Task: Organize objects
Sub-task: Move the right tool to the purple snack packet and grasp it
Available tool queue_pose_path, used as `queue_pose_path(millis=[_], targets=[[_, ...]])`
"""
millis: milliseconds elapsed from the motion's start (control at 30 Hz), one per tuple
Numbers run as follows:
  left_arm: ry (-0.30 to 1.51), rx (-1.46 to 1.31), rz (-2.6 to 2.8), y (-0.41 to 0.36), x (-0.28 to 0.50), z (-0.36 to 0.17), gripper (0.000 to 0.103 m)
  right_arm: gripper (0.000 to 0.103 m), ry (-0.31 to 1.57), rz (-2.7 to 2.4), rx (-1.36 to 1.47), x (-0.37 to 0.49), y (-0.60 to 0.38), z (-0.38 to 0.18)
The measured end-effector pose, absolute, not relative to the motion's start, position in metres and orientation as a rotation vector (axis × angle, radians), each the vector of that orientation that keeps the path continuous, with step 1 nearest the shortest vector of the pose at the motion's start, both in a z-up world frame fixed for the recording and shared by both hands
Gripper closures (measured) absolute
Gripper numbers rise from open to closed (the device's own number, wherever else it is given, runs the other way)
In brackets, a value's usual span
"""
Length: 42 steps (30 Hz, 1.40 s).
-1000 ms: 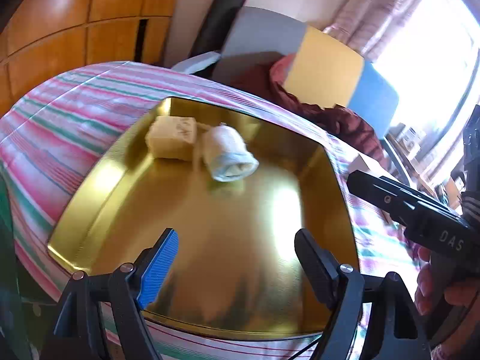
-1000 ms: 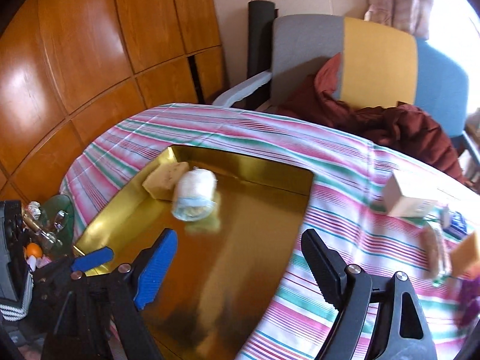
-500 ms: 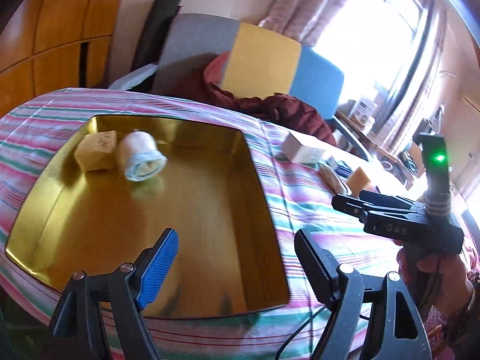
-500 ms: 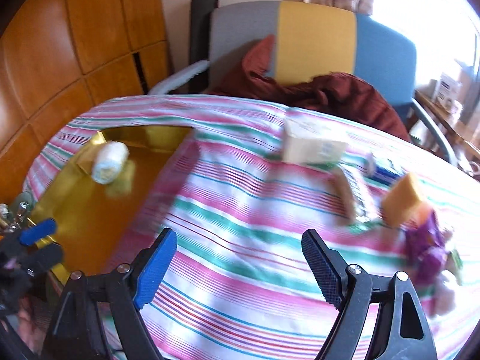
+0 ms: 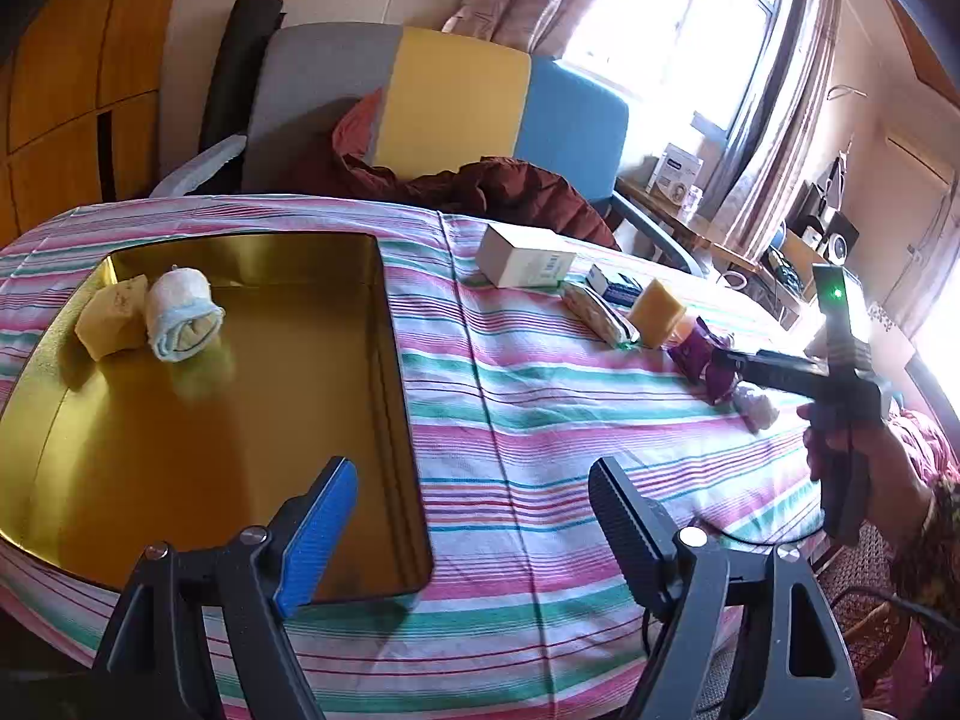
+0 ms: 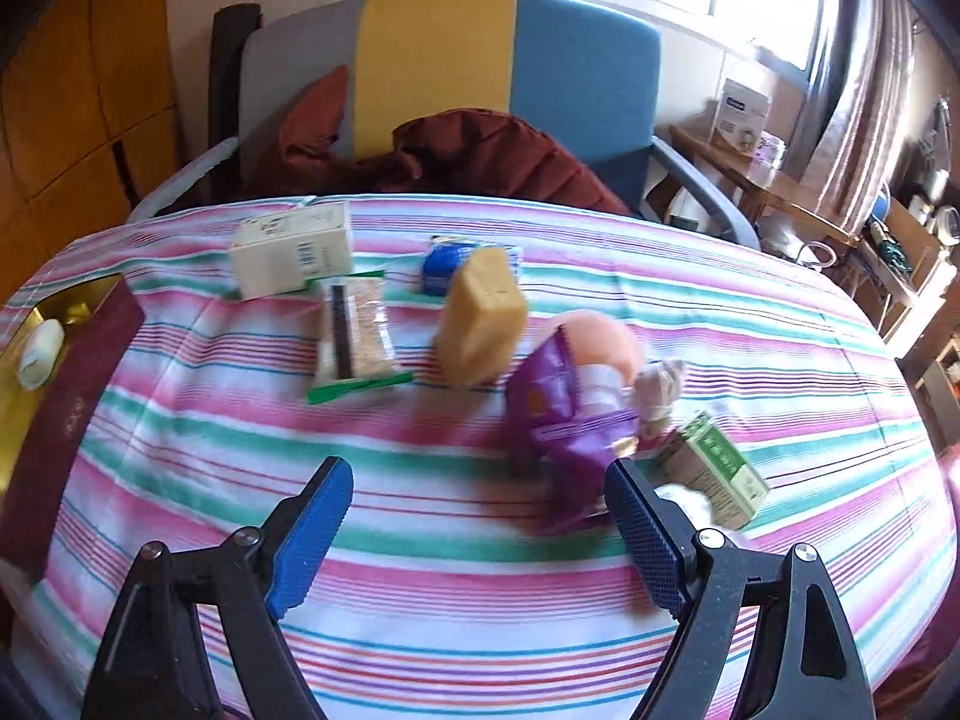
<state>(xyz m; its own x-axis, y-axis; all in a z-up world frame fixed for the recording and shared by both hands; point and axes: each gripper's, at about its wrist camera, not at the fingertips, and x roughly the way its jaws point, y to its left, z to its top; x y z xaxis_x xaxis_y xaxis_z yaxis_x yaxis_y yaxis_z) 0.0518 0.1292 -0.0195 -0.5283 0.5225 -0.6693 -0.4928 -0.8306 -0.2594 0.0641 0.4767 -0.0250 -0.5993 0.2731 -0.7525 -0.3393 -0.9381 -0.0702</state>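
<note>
A gold tray [image 5: 384, 372] lies on the striped cloth at left, holding a yellow sponge [image 5: 111, 315] and a rolled white cloth [image 5: 180, 315]. My left gripper [image 5: 471, 525] stands open over the tray's near right corner, nothing between its fingers. My right gripper [image 6: 477, 525] is open above bare cloth, just short of a purple packet [image 6: 564, 414]; in the left wrist view a hand carries it at the right. Beyond lie a yellow sponge block [image 6: 480, 318], a clear snack bar packet [image 6: 357, 330], a white box [image 6: 291, 252], a blue item [image 6: 441, 267] and a green box [image 6: 717, 468].
A grey, yellow and blue armchair [image 5: 444, 108] with a maroon garment [image 5: 510, 192] stands behind the table. A peach round thing [image 6: 600, 342] sits behind the purple packet. A cluttered side table [image 6: 774, 192] and curtains are at the right, wooden panels at the left.
Both grippers swung right, away from the tray. The right gripper left the tray and now faces the loose items; the left view now takes in the tray's right edge and the cloth.
</note>
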Motion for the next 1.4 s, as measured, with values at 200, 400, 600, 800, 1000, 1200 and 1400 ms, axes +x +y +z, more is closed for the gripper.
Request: queue_pose_path(millis=[200, 400, 600, 800, 1000, 1200, 1400], targets=[[-0.010, -1.061, 2.315, 0.144, 0.056, -0.023, 0.022, 0.016, 0.175, 2.553, -1.121, 0.056, 0.529, -0.033], [0.037, -1.087, 2.311, 0.155, 0.054, -0.029, 0.022, 0.016, 0.300, 2.617, -1.169, 0.039, 0.530, -0.055], [0.059, -1.085, 2.333, 0.162, 0.053, -0.031, 0.022, 0.016, 0.380, 2.854, -1.259, 0.037, 0.488, -0.039], [0.073, -1.054, 2.335, 0.166, 0.054, -0.026, 0.022, 0.015, 0.262, 2.705, -1.165, 0.056, 0.494, -0.018], [0.076, -1.045, 2.311, 0.177, 0.052, -0.023, 0.022, 0.015, 0.205, 2.649, -1.295, 0.056, 0.493, -0.036], [0.072, -1.044, 2.285, 0.189, 0.048, -0.022, 0.022, 0.032, 0.224, 2.584, -1.461, 0.046, 0.490, -0.065], [0.088, -1.056, 2.250, 0.207, 0.043, -0.022, 0.022, 0.057, 0.433, 2.516, -1.497, 0.047, 0.512, -0.081]])
